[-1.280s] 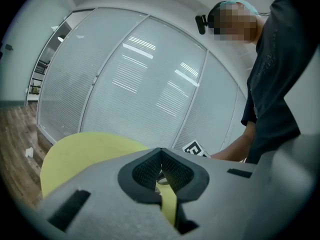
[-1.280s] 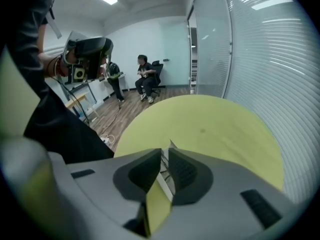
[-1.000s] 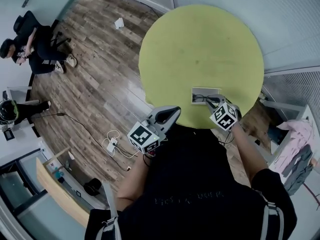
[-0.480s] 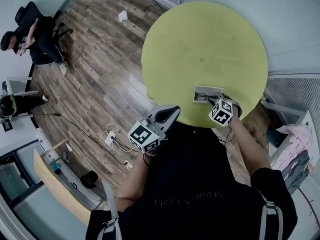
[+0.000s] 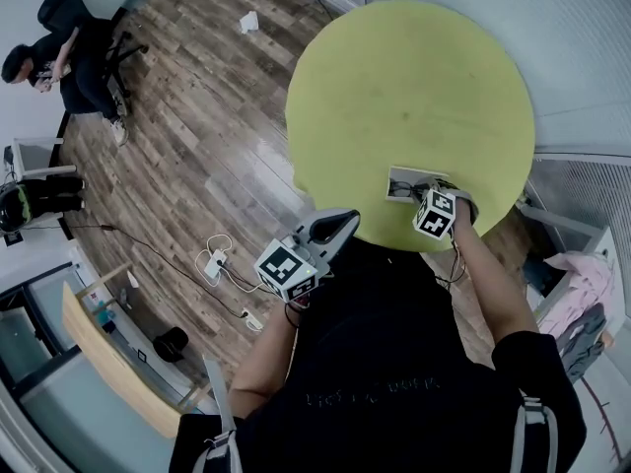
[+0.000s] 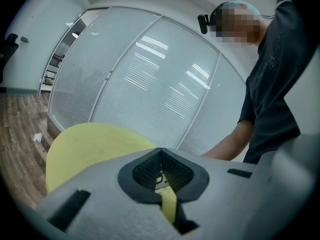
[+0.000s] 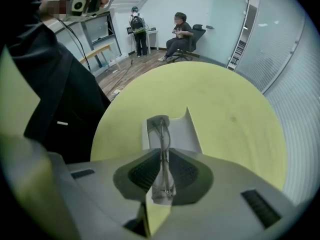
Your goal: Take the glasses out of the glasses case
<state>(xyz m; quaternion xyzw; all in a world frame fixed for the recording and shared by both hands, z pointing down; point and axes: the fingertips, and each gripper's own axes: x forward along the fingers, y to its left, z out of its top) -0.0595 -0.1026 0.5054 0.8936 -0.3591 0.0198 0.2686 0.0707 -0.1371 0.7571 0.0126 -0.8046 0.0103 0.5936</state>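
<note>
The glasses (image 7: 161, 134) are seen as a thin wire frame, edge-on, gripped at their near end by the right tool (image 7: 162, 176), whose dark pads are clenched on them from both sides. From there the frame runs forward over the white inside of the glasses case (image 7: 182, 131), which lies open. Whether the far end rests in the case cannot be told.

In the head view the glasses (image 5: 402, 189) show only as a small dark shape inside the glasses case (image 5: 412, 174). The case sits on the round yellow-green table (image 5: 414, 77), close to the edge nearest the person. The right tool (image 5: 424, 197) is brought down right at the case's near side, with its marker cube just behind.

The left tool (image 5: 345, 217) is held off the table, just beside its near edge and well apart from the case. In its own view the left tool (image 6: 160, 164) is shown with jaws pressed together at the tips and nothing gripped between them (only a sliver of the table (image 6: 85, 144) shows through the gap lower down).

Around the table a wooden floor (image 5: 197, 136) is seen, with white cables (image 5: 222, 269) lying on it. A seated person (image 5: 64, 52) is at the far left, well apart from the table. A glazed wall (image 6: 150, 84) with blinds stands behind the table.
</note>
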